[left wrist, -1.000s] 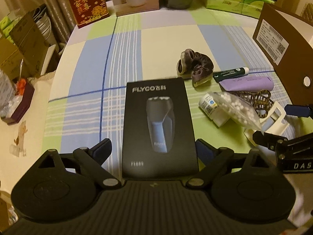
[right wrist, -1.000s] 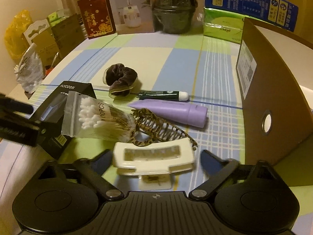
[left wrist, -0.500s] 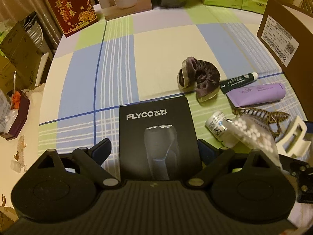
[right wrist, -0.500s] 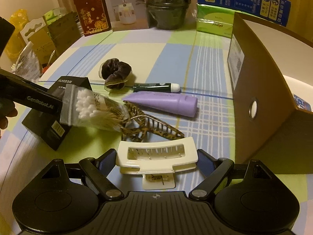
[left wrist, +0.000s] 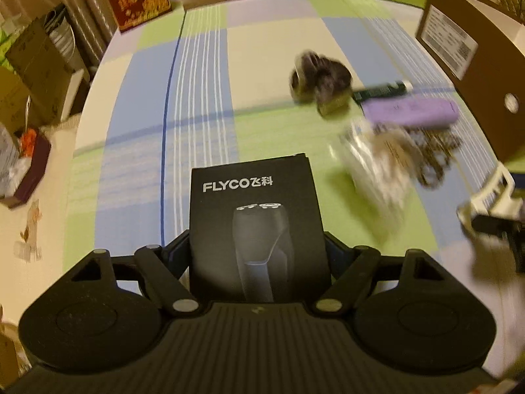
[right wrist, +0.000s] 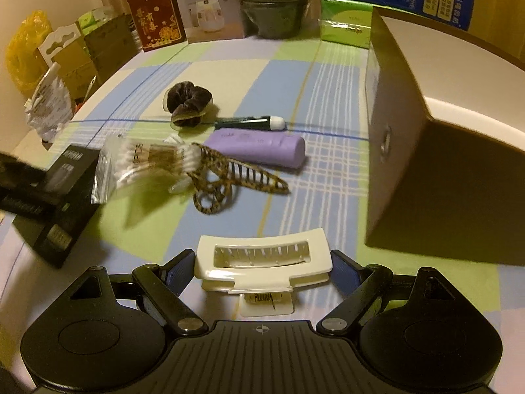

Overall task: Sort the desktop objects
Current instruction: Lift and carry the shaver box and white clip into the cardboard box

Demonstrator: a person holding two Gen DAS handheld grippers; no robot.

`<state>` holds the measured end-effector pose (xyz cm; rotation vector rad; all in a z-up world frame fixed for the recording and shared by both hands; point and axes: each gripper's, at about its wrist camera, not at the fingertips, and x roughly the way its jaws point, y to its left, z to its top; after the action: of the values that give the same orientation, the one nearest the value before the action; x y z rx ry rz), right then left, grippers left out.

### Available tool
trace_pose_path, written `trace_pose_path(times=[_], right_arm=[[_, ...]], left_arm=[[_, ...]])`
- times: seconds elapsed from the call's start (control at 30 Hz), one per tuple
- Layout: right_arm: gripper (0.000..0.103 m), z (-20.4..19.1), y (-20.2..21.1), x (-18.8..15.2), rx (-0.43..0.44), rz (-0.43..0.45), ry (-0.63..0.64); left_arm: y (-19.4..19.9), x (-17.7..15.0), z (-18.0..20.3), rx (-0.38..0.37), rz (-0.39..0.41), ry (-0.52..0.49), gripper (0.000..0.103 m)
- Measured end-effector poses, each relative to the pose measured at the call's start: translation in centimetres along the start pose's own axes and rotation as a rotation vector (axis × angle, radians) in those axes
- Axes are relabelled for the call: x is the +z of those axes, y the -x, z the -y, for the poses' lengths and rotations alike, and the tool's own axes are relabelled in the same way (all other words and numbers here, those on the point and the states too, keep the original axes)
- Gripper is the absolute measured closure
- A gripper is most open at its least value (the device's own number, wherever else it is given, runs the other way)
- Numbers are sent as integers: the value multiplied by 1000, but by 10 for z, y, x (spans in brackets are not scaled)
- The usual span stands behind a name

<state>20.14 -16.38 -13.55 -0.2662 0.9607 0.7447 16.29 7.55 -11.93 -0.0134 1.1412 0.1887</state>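
A black FLYCO shaver box (left wrist: 256,216) stands between the fingers of my left gripper (left wrist: 257,249). The jaws are closing, with the pads against both of its sides. The box stays sharp while the table behind it blurs. From the right wrist view, the box (right wrist: 65,190) sits tilted at the left. My right gripper (right wrist: 262,262) is shut on a white hair claw clip (right wrist: 262,259), held above the cloth. A blurred bag of cotton swabs (right wrist: 147,164) lies beside a leopard hair claw (right wrist: 229,180), a purple tube (right wrist: 259,147), a dark green tube (right wrist: 249,122) and a brown scrunchie (right wrist: 187,101).
An open brown cardboard box (right wrist: 443,180) stands on the right of the checked tablecloth. Along the back are a red box (right wrist: 154,16), a humidifier box (right wrist: 210,3), a dark pot (right wrist: 275,10) and green tissue packs (right wrist: 344,26). Cartons crowd beyond the table's left edge.
My left gripper's jaws have narrowed onto the black box and moved with it. The swab bag has slipped off the box. The right gripper has carried the white clip away from the leopard claw.
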Motion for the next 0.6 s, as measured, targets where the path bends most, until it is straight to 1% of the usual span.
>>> trace_pose_path(times=[0.07,0.17,0.27,0.37,0.4,0.5,0.6], right_arm=[[19,2,4,-4,3,-7,10],[19,5,9,-10,7,-15,28],[19,7,14,-14,12,-23,40],[19,11,19,-18,13,-25,50],[19,13,22,-19,13,-24,50],[19,22,29,-23,14,-24,45],[19,32,38,-26,16,-22,36]], left_arm=[[8,-14,5,-16,-23,2,26],[18,-30,14,-33,-36,-10,26],[18,-36,19,-42,-52,5,26],[11,-35,21,-28,-71,32,26],[9,-35,21,-21,-74,38,24],[9,-34,22,-8,-60,59,25],[12,-36,28,19,-49,48,27]])
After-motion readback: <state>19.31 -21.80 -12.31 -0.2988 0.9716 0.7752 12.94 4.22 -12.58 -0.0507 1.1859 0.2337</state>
